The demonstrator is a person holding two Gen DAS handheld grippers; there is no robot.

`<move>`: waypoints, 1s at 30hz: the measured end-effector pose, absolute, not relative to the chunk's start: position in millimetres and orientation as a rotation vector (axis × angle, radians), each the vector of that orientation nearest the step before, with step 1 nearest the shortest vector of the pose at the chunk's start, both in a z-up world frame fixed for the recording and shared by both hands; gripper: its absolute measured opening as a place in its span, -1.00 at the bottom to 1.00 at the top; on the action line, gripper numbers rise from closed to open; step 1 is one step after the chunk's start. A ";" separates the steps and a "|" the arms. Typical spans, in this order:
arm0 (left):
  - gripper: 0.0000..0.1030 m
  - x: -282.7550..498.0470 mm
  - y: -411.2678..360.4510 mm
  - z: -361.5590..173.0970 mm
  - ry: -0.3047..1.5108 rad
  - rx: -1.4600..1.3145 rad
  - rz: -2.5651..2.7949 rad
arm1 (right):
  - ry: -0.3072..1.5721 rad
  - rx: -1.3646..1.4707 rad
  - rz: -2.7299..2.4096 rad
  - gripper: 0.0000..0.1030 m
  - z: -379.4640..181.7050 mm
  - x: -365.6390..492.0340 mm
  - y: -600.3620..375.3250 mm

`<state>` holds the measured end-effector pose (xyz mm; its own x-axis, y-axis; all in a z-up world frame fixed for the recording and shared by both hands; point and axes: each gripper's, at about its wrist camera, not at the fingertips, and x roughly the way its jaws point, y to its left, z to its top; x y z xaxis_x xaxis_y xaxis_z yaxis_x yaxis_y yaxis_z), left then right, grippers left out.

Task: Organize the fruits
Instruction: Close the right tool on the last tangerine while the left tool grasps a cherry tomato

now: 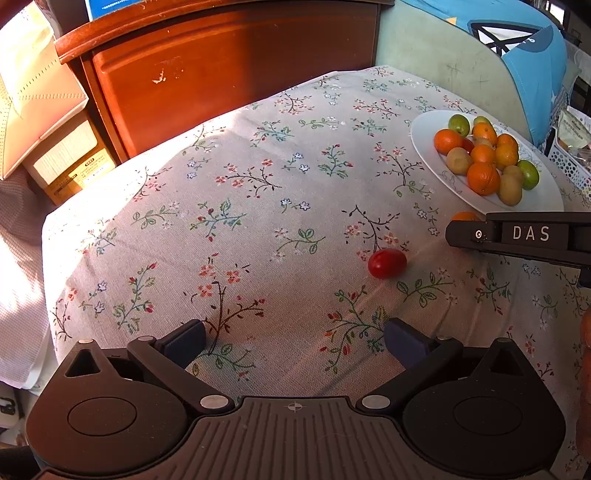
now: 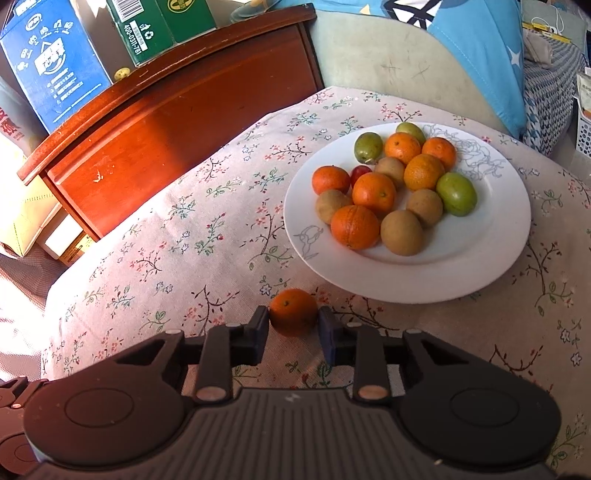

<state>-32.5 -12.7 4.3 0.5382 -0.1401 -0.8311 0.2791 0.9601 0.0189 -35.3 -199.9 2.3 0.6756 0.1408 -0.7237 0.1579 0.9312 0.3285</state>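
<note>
The right gripper (image 2: 293,325) had its two dark blue pads pressed against either side of a small orange (image 2: 293,312), which sat on the floral tablecloth (image 2: 177,236) just in front of the near rim of the white plate (image 2: 491,254). The orange still touched the cloth.

The plate held a heap of fruit: several more oranges (image 2: 373,194), brownish kiwis (image 2: 402,232), green fruits (image 2: 456,194) at the back and right (what kind they were I could not tell), and one small red fruit (image 2: 360,172) half hidden among them.

The left gripper (image 1: 294,341) stood with its fingers spread wide and nothing between them, over bare cloth. Ahead of it and a little to the right a red cherry tomato (image 1: 386,263) lay alone on the tablecloth, well apart from the plate (image 1: 424,140). From that view the right gripper's side (image 1: 517,236) came in at the right edge, marked DAS, with a sliver of the gripped orange (image 1: 465,216) showing above it.

Behind the table stood a reddish wooden cabinet (image 2: 177,122) with a blue carton (image 2: 55,66) and a green one (image 2: 147,29) on top, and a pale green chair back (image 2: 388,74) draped with blue fabric (image 2: 476,48).
</note>
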 end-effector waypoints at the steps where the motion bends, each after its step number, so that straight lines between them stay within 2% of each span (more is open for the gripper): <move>1: 1.00 -32.4 -12.2 5.5 0.966 0.144 -0.262 | 0.837 0.391 -0.007 -0.44 3.2 -36.2 -201.0; 6: 0.99 -34.4 -16.5 15.4 0.891 0.101 -0.302 | 0.836 0.413 -0.003 -0.44 10.2 -41.8 -207.9; 13: 0.94 -26.2 -30.8 13.5 0.892 0.047 -0.316 | 0.831 0.423 0.005 -0.44 17.0 -49.6 -216.6; 15: 0.84 -24.0 -32.9 13.4 0.889 0.024 -0.309 | 0.831 0.431 0.000 -0.44 16.7 -51.6 -220.1; 19: 0.39 -19.0 -38.1 10.8 0.903 -0.008 -0.287 | 0.834 0.445 -0.005 -0.44 16.2 -53.9 -225.3; 22: 0.24 -18.7 -42.3 10.7 0.902 -0.020 -0.289 | 0.834 0.453 -0.005 -0.44 16.0 -55.1 -228.3; 25: 0.19 -20.2 -47.3 11.1 0.899 -0.014 -0.300 | 0.831 0.453 -0.004 -0.44 16.2 -56.4 -229.5; 27: 0.04 -20.9 -49.4 11.1 0.890 -0.001 -0.300 | 0.831 0.457 -0.004 -0.44 16.3 -57.4 -230.5; 30: -0.31 -20.6 -48.6 10.8 0.886 -0.016 -0.305 | 0.830 0.460 -0.005 -0.44 16.5 -58.1 -230.7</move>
